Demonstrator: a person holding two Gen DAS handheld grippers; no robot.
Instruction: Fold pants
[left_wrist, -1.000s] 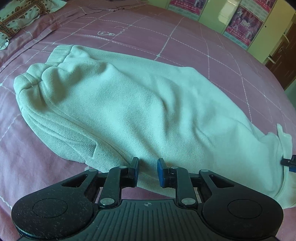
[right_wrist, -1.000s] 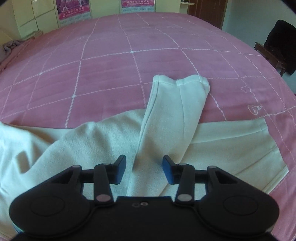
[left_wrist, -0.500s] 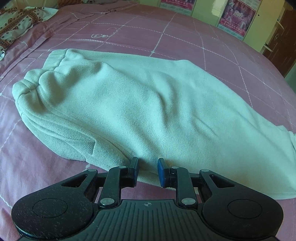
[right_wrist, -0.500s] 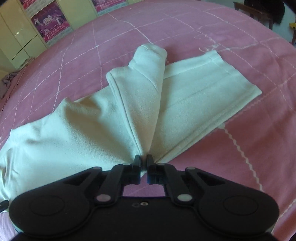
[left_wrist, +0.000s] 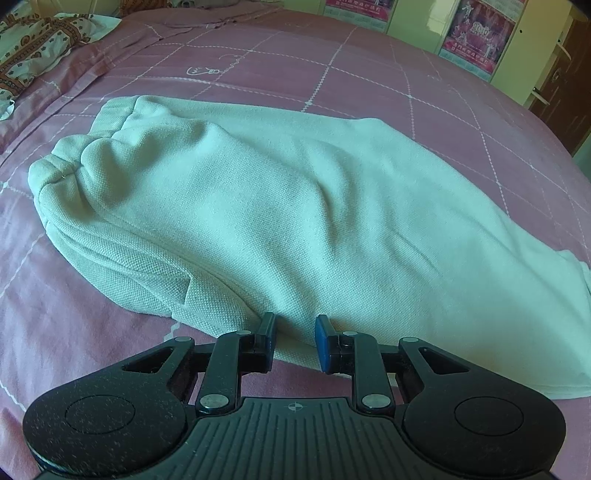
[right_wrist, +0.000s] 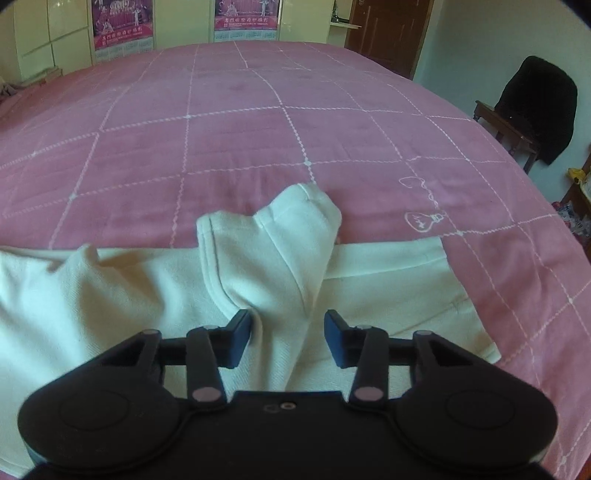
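- Patterned bedding (left_wrist: 33, 48) lies bunched at the far left corner of a bed under a pink quilt (left_wrist: 332, 85) stitched in white squares
- Pale sweatpants (left_wrist: 258, 221) lie across the quilt, the gathered waistband (left_wrist: 62, 162) at the left end
- The left tool (left_wrist: 294, 338) sits at the near edge of the sweatpants, its blue pads a little apart with a fold of cloth between them; whether they pinch it cannot be told
- In the right wrist view the leg ends lie crossed, one cuff (right_wrist: 303, 206) folded up over the other leg
- The right tool (right_wrist: 288, 332) straddles that folded leg, its jaws opening and clear of the cloth on both sides
- A chair draped in dark clothing (right_wrist: 535, 107) stands at the far right beside the bed
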